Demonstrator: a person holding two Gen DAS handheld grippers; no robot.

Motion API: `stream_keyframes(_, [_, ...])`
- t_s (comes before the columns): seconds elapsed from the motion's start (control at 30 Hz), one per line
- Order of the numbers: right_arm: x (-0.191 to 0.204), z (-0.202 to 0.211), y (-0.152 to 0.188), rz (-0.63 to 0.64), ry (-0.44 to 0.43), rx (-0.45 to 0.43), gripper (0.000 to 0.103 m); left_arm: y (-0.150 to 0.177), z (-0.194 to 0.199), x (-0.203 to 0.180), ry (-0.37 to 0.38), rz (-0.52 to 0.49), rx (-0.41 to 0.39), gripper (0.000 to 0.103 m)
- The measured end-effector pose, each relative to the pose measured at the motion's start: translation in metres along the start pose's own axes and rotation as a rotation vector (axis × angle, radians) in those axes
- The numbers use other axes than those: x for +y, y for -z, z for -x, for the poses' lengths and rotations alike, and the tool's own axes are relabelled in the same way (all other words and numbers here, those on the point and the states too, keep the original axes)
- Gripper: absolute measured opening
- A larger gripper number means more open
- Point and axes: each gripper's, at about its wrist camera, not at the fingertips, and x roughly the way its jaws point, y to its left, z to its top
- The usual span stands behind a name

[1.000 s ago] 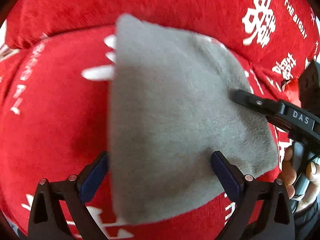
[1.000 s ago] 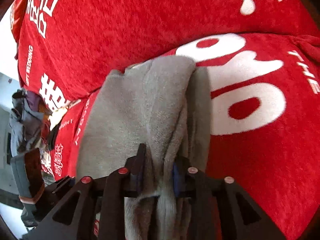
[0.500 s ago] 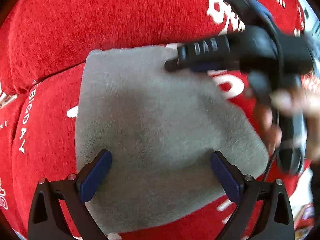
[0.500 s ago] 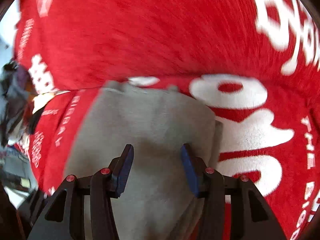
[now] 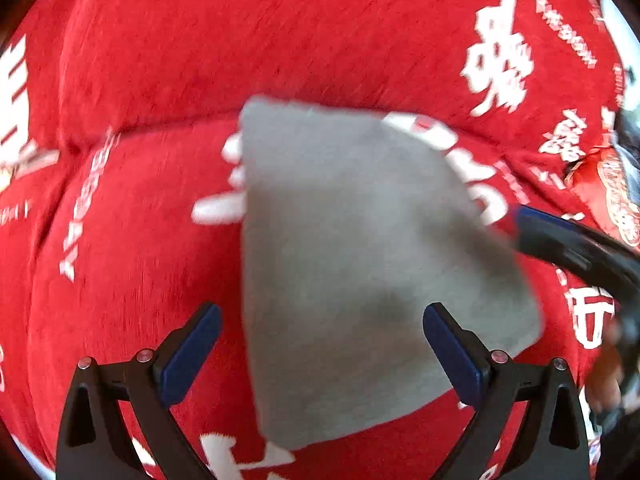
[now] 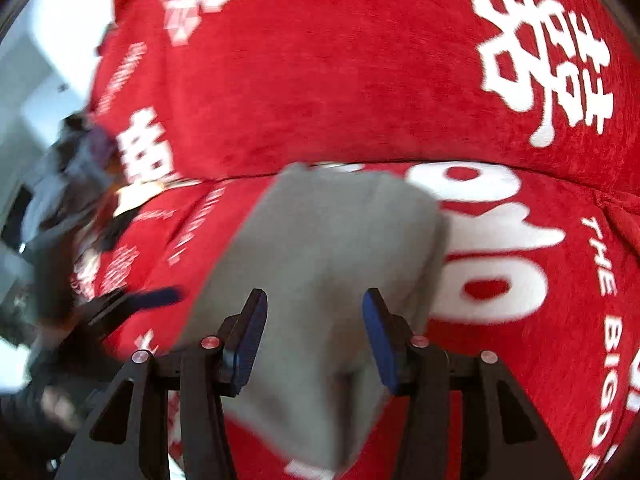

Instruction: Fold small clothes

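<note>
The right gripper [image 6: 314,334], pinching the grey garment [image 5: 360,264] a second ago, is now standing open above its near edge, so the fold is probably laid, though blur is softening the layers. The left gripper [image 5: 320,356] is hovering wide open, holding nothing. The garment is lying flat on the red seat cushion [image 5: 132,240], reaching toward the cushion's back edge.

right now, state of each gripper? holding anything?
Left gripper: open, holding nothing; the grey cloth lies between its spread fingers.
Right gripper: open, holding nothing, over the cloth.
</note>
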Motion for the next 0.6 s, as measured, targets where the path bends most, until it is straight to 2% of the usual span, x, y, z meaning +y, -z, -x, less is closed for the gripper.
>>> stream_keyframes(0.07, [0.010,0.002,0.019,0.012,-0.004,0.000,0.055,0.012,-0.016,0.009,-0.026,0.022,0.033,0.101])
stream_keyframes(0.13, [0.012,-0.007,0.037,0.033,0.024,0.033,0.055,0.016,-0.023,0.017,0.006,0.060,0.041,0.101])
stream_keyframes(0.23, [0.002,-0.023,0.063,0.037,0.144,0.141,0.054,0.020,-0.020,0.022,0.030,0.101,0.063,0.101])
stream_keyframes(0.37, [0.006,0.002,0.062,-0.034,0.130,0.101,0.055,0.017,0.001,0.012,-0.025,0.020,0.010,0.101])
stream_keyframes(0.4, [0.009,0.013,0.059,-0.034,0.125,0.071,0.060,0.015,0.004,0.012,-0.025,0.012,0.000,0.101])
stream_keyframes(0.43, [0.011,0.023,0.055,-0.032,0.127,0.038,0.069,0.011,0.006,0.011,-0.023,0.008,-0.005,0.101])
stream_keyframes(0.5, [0.013,0.038,0.045,-0.038,0.168,-0.018,0.081,0.005,0.008,0.013,-0.016,0.012,-0.004,0.101])
stream_keyframes(0.6, [0.006,0.051,0.029,-0.061,0.233,-0.059,0.081,-0.004,0.007,0.018,-0.012,0.020,0.001,0.101])
